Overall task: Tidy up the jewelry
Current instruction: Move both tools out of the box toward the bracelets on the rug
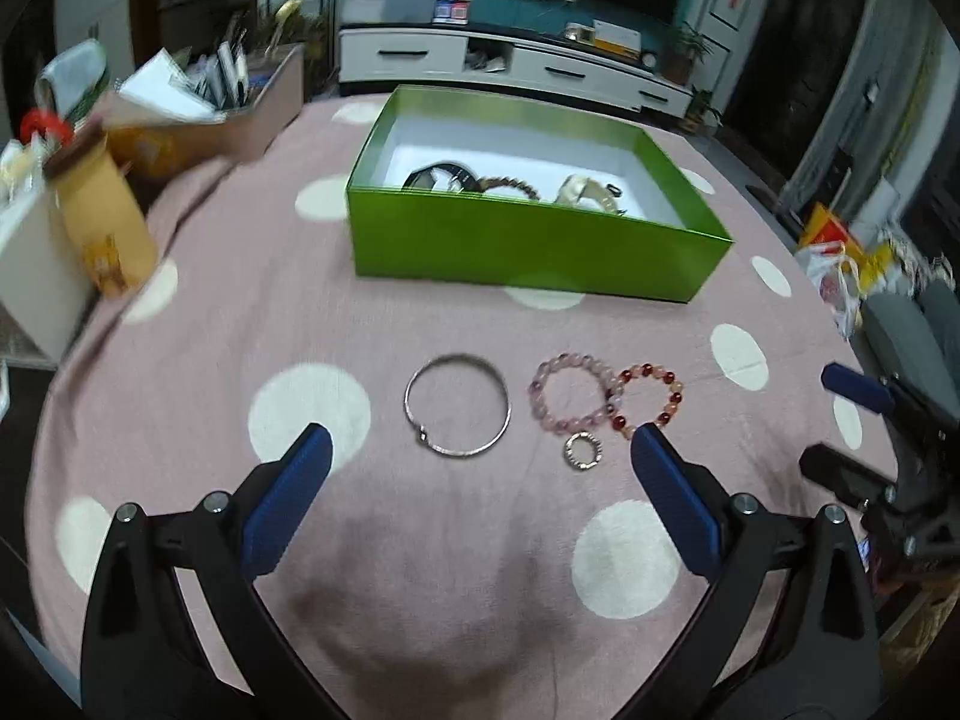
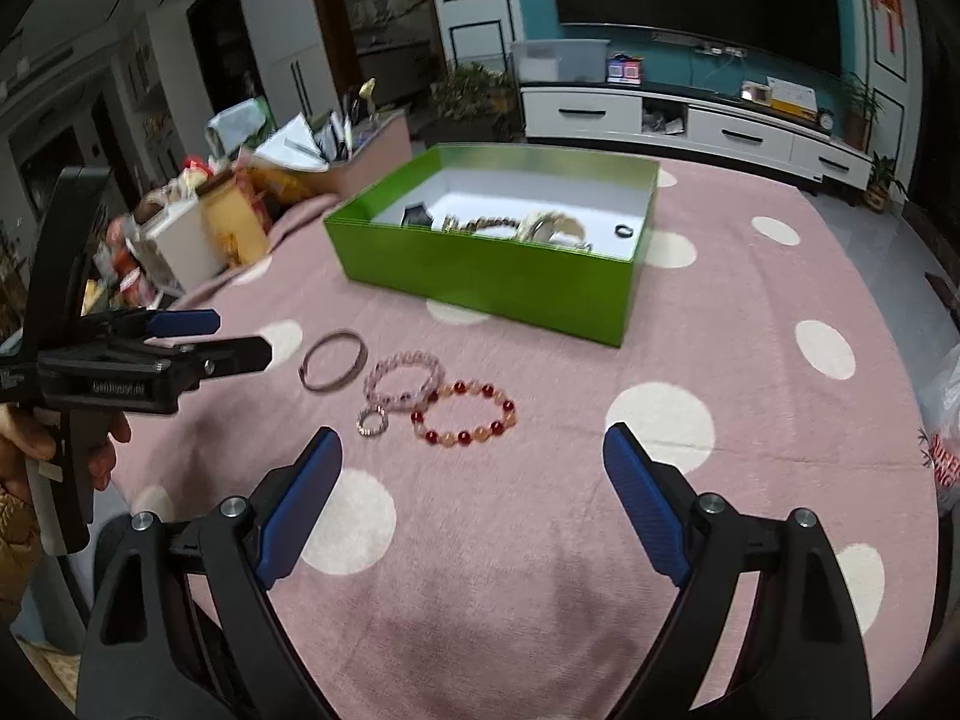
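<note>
Left gripper (image 1: 480, 450): jaws wide open, nothing between the pads, nothing touched. Right gripper (image 2: 474, 450): same, spread wide and empty. Both hang above a pink cloth with white dots (image 1: 198, 324), pointing down at it.

Just ahead of the left jaws, roughly centred: a silver bangle (image 1: 458, 405) flat on the cloth. Toward the right finger: a small ring (image 1: 582, 451), a pink bead bracelet (image 1: 570, 393) and a red-and-orange bead bracelet (image 1: 649, 397). The two bead bracelets touch or overlap; the left gripper's right fingertip covers the near edge of the red one in the left wrist view.

From the right gripper the same four pieces sit ahead and toward its left finger, none between its jaws. The left gripper shows side-on at that frame's left edge, with a hand (image 2: 36, 450) on its handle.

Farther on: an open green box (image 1: 528, 246) with a white inside, holding several pieces — something dark, a beaded band, a pale band, a small dark ring (image 2: 624, 231). The near wall hides the lower parts; details too small to tell.

Left of the box: cluttered containers and papers (image 1: 180, 90), blurred. Behind: a white TV cabinet (image 1: 510, 63), dark screen, teal wall.
</note>
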Motion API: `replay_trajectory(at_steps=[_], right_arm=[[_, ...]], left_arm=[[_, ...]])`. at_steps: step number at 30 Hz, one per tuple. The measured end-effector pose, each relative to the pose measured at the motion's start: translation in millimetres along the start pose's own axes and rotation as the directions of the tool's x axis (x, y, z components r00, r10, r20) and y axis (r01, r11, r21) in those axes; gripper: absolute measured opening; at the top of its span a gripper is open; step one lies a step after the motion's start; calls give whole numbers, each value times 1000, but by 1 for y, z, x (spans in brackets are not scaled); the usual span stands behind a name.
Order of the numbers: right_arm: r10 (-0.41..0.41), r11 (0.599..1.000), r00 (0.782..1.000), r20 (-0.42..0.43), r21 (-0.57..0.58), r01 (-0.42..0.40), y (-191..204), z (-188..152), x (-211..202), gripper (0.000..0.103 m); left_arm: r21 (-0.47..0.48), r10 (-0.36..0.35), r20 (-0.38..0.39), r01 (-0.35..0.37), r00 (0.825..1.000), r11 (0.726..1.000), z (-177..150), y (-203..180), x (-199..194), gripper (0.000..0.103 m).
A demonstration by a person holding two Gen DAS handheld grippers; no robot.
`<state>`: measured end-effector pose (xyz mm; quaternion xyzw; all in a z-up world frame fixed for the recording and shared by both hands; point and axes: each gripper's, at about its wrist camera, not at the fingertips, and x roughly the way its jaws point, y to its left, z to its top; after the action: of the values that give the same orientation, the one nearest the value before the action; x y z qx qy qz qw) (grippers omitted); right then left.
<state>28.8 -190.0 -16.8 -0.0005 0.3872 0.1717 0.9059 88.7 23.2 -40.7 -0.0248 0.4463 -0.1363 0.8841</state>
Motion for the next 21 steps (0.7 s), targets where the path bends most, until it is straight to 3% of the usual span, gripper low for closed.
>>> replay_trajectory(at_steps=[4,6,11,21], right_arm=[[10,999,1000,-16,-37,-11,3,-5,11,89],[26,999,999,-24,-42,-27,3,-6,18,87],[48,996,997,-53,-69,-52,6,-6,36,73],[82,984,992,-97,-149,-96,13,2,66,45]], left_arm=[[-13,68,-8,-68,998,998,-12,7,12,101],[-17,63,-11,-63,998,998,-18,9,14,101],[26,63,-11,-63,998,998,-22,8,23,99],[99,19,-34,-15,999,995,-14,-5,41,68]])
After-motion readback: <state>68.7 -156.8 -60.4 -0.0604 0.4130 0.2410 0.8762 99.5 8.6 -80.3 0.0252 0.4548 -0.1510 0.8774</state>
